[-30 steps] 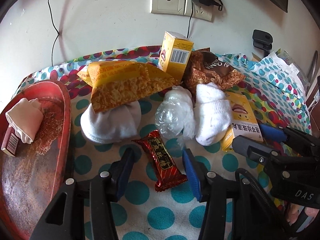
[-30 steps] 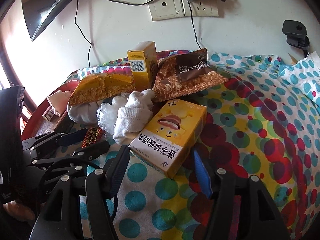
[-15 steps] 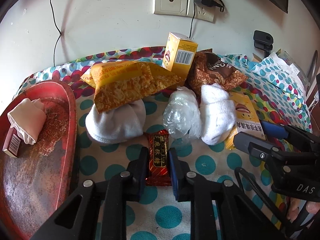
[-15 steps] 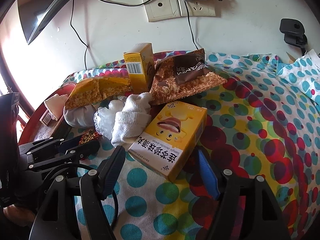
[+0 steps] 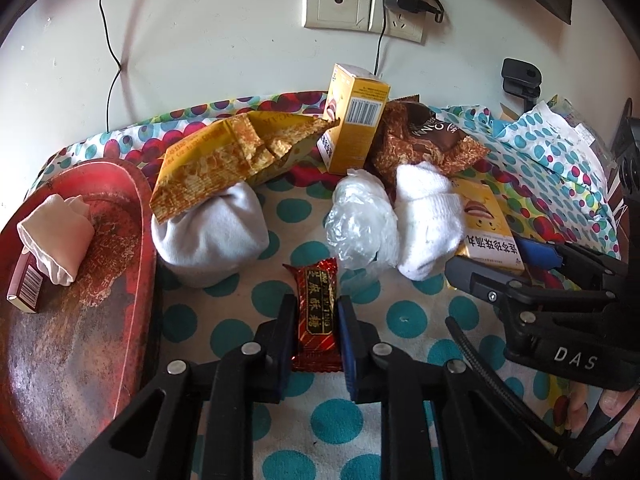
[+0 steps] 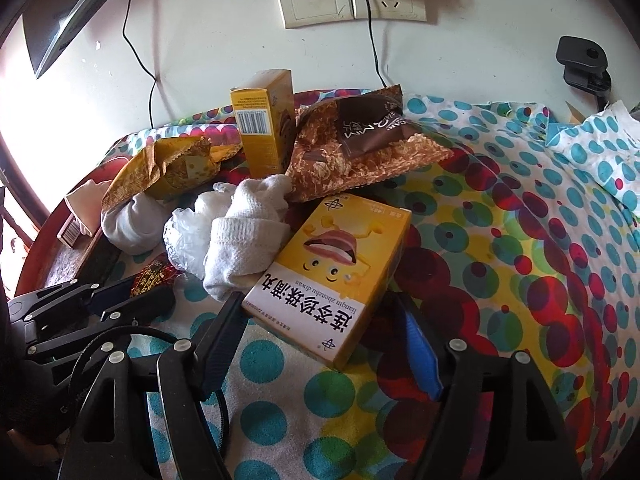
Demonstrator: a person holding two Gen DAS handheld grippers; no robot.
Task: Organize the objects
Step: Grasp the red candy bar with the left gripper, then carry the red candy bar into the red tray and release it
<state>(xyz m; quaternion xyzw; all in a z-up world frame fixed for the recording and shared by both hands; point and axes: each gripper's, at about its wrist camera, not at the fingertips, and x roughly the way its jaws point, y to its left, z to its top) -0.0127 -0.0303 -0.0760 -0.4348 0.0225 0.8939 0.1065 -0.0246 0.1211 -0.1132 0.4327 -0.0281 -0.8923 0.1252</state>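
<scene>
A red-wrapped candy bar (image 5: 316, 280) lies on the dotted cloth, and my left gripper (image 5: 314, 304) is shut on its near half, one pad on each long side. The same gripper (image 6: 132, 296) shows at the left of the right wrist view, with the wrapper (image 6: 150, 278) peeking out. A flat yellow box (image 6: 340, 264) with a cartoon face rests against a white sock (image 6: 240, 248). My right gripper (image 6: 320, 308) stands open with the box's near end between its fingers, pads not pressing. In the left wrist view it (image 5: 494, 258) sits by that box (image 5: 486, 236).
A red tray (image 5: 60, 360) at left holds a folded cloth (image 5: 56, 236) and a small box (image 5: 26, 288). Behind lie a rolled sock (image 5: 212, 240), a crumpled plastic bag (image 5: 362, 220), a yellow snack pack (image 5: 224, 160), an upright carton (image 5: 356, 120) and a brown snack pack (image 6: 360, 144). Cables hang from the wall sockets.
My left gripper closed on the candy bar, which turned straight between the pads. The right gripper's jaws widened and came up around the yellow box's near end.
</scene>
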